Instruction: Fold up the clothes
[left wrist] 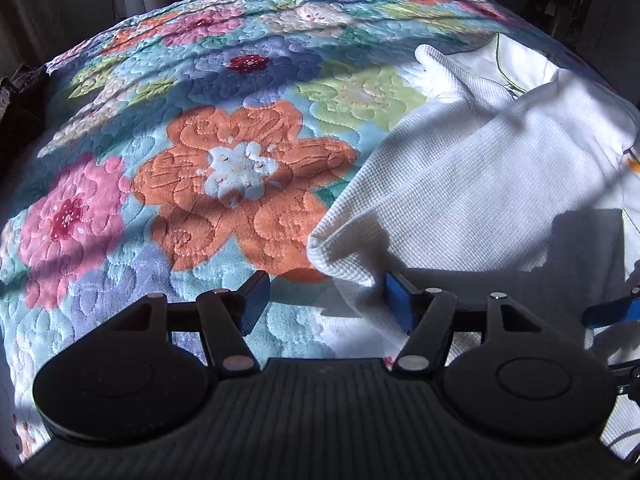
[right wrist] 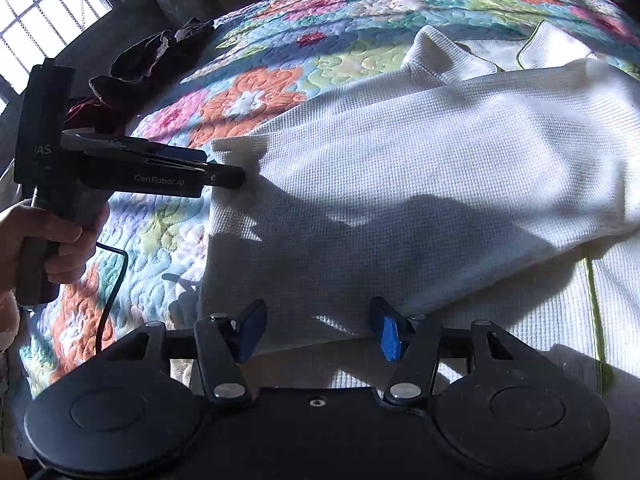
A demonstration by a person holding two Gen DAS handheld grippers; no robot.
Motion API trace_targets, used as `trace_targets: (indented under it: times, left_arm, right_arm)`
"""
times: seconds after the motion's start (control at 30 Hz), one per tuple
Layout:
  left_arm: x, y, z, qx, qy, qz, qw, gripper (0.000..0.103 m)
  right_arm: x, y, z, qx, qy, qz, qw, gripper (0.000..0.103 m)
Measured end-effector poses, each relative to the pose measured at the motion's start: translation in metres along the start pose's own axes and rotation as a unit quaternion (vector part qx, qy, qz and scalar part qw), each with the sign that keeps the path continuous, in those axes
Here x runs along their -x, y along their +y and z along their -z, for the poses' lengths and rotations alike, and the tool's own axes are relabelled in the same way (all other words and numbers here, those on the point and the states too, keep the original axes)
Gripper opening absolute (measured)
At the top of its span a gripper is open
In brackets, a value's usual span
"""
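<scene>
A white waffle-knit garment (left wrist: 480, 184) with thin green trim lies on the bed, one part folded over itself (right wrist: 400, 168). My left gripper (left wrist: 326, 302) is open, and the folded corner of the cloth (left wrist: 340, 252) sits just ahead of its right finger (left wrist: 396, 304). In the right wrist view the left gripper (right wrist: 228, 176) shows from the side, its tip touching the garment's left edge. My right gripper (right wrist: 320, 330) is open over the garment's near edge with nothing between its pads. One of its blue fingers (left wrist: 616, 308) shows at the far right of the left wrist view.
A quilted floral bedspread (left wrist: 240, 168) covers the bed. Dark crumpled clothes (right wrist: 152, 64) lie at its far left edge, under a bright window (right wrist: 48, 8). A person's hand (right wrist: 52, 236) holds the left gripper's handle, and a black cable (right wrist: 112, 292) hangs below it.
</scene>
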State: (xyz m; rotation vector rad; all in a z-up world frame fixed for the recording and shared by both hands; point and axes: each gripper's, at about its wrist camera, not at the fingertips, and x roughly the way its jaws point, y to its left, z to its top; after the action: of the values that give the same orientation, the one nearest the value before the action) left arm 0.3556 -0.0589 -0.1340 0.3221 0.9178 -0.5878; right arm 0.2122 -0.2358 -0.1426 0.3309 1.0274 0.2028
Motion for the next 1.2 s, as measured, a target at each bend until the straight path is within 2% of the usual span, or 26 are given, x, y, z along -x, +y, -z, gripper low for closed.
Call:
trace_targets:
  times: [0.1, 0.17, 0.2, 0.3, 0.4, 0.47, 0.5, 0.63, 0.7, 0.8, 0.87, 0.97, 1.03, 1.07, 1.1, 1.17, 1.2]
  left_arm:
    - [0.028, -0.018, -0.002, -0.034, -0.051, -0.015, 0.998, 0.061]
    - [0.045, -0.031, -0.007, -0.046, -0.08, -0.005, 0.9957, 0.061]
    - [0.055, -0.04, -0.014, -0.048, -0.093, 0.014, 0.9944, 0.062]
    - [0.069, -0.073, -0.028, -0.043, -0.098, 0.097, 0.9895, 0.062]
    - [0.061, -0.12, -0.036, -0.041, -0.077, 0.169, 0.9817, 0.062]
    - [0.054, -0.152, -0.041, -0.04, -0.062, 0.215, 0.9737, 0.062]
    - [0.05, -0.17, -0.042, -0.045, -0.059, 0.226, 0.9712, 0.062]
    - [0.028, -0.236, -0.045, -0.063, -0.054, 0.243, 0.9664, 0.061]
    - [0.017, -0.261, -0.048, -0.058, -0.052, 0.239, 0.9679, 0.058]
    - [0.011, -0.276, -0.052, -0.059, -0.048, 0.211, 0.9745, 0.056]
    - [0.018, -0.277, -0.054, -0.063, -0.06, 0.18, 0.9797, 0.056]
    - [0.028, -0.272, -0.059, -0.063, -0.086, 0.175, 0.9788, 0.056]
    - [0.027, -0.267, -0.065, -0.043, -0.095, 0.174, 0.9792, 0.056]
    - [0.024, -0.266, -0.068, -0.039, -0.094, 0.176, 0.9792, 0.056]
    - [0.022, -0.265, -0.071, -0.035, -0.093, 0.177, 0.9791, 0.056]
    - [0.015, -0.268, -0.075, -0.039, -0.094, 0.172, 0.9799, 0.056]
    - [0.011, -0.269, -0.076, -0.041, -0.094, 0.169, 0.9803, 0.056]
  right_arm:
    - [0.017, 0.002, -0.001, -0.023, -0.023, -0.005, 0.999, 0.061]
    - [0.047, -0.015, -0.002, -0.074, -0.069, 0.008, 0.995, 0.061]
    - [0.066, -0.027, 0.0, -0.097, -0.096, 0.028, 0.99, 0.062]
    - [0.115, -0.058, 0.021, -0.136, -0.151, 0.113, 0.973, 0.062]
    - [0.159, -0.091, 0.049, -0.159, -0.189, 0.205, 0.947, 0.062]
    - [0.171, -0.106, 0.063, -0.144, -0.176, 0.235, 0.945, 0.062]
    - [0.178, -0.113, 0.071, -0.136, -0.17, 0.251, 0.943, 0.062]
    - [0.199, -0.14, 0.098, -0.102, -0.141, 0.311, 0.935, 0.062]
    - [0.191, -0.141, 0.097, -0.066, -0.117, 0.338, 0.931, 0.062]
    - [0.175, -0.144, 0.093, -0.011, -0.09, 0.372, 0.924, 0.062]
    - [0.162, -0.152, 0.089, 0.026, -0.07, 0.385, 0.92, 0.062]
    - [0.143, -0.164, 0.083, 0.069, -0.048, 0.383, 0.92, 0.061]
    - [0.136, -0.172, 0.078, 0.083, -0.042, 0.362, 0.928, 0.045]
    - [0.136, -0.177, 0.073, 0.071, -0.049, 0.353, 0.932, 0.021]
    - [0.14, -0.183, 0.069, 0.048, -0.059, 0.35, 0.934, 0.006]
    - [0.154, -0.195, 0.059, -0.002, -0.099, 0.35, 0.932, 0.006]
    - [0.165, -0.201, 0.055, -0.024, -0.129, 0.361, 0.923, 0.006]
